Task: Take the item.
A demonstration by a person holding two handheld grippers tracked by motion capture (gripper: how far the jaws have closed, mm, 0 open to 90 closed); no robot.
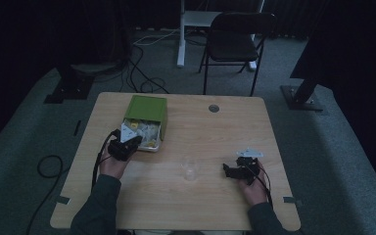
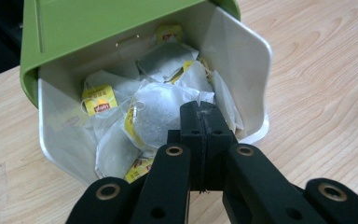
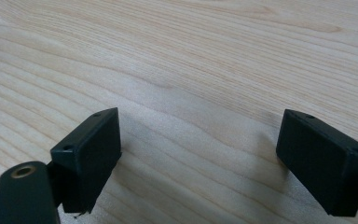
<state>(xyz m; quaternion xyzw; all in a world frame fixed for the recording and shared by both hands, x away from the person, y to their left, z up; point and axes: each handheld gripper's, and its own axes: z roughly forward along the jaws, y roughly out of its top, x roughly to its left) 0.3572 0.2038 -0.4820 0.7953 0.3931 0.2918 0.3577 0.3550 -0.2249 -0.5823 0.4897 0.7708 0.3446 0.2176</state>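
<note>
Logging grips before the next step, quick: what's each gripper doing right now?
Left gripper: shut at the tea bags in the box; whether it pinches one cannot be told.
Right gripper: open, empty, over the table.

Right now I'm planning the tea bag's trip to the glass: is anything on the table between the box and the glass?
Nothing visible: bare table lies between the box of tea bags and the glass.

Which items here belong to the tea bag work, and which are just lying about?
In use: left gripper, shut at the tea bags; green-lidded box; clear glass; right gripper, open.
Lying about: black chair; floor cables; table's grommet.
</note>
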